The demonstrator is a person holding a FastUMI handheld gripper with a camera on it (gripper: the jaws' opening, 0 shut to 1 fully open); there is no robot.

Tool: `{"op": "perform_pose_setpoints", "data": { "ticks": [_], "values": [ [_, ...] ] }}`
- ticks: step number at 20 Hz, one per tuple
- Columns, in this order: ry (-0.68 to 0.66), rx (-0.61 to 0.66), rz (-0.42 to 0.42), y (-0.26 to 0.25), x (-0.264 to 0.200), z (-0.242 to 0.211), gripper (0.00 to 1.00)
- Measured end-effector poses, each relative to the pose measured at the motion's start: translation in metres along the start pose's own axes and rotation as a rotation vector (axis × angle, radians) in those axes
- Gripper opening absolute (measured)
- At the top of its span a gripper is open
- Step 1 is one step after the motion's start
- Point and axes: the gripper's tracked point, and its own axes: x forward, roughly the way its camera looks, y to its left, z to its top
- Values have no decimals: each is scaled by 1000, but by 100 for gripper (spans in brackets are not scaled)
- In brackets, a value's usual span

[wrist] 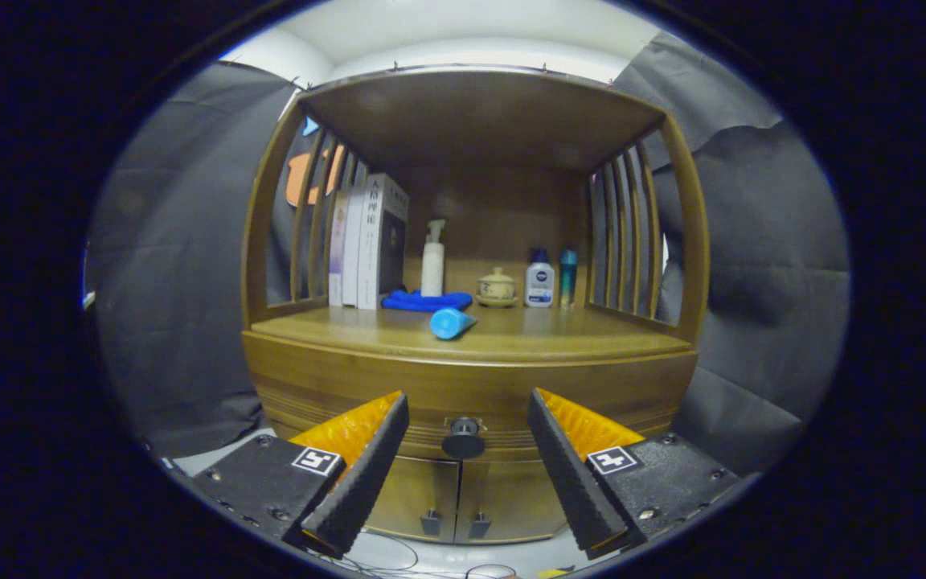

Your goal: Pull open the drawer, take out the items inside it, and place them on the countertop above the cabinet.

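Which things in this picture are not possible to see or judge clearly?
- Contents of the wooden drawer, gripper view: the shut front hides them.
- Distance from the open gripper to the dark round drawer knob: the knob sits between the fingers, but depth is unclear.
- Blue cloth on the wooden countertop: the white pump bottle covers part of it.
- Lower cabinet doors: the fingers cover their sides.

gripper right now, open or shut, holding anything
gripper: open, holding nothing; fingers spread to either side of the drawer knob, apparently short of it, with the drawer shut.
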Motion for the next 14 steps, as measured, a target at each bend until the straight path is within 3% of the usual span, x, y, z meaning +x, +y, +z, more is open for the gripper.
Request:
{"op": "perform_pose_setpoints", "data": {
  "ticks": [14],
  "values": [
    [-12,131,21,-53,-145,54,97]
  ]
}}
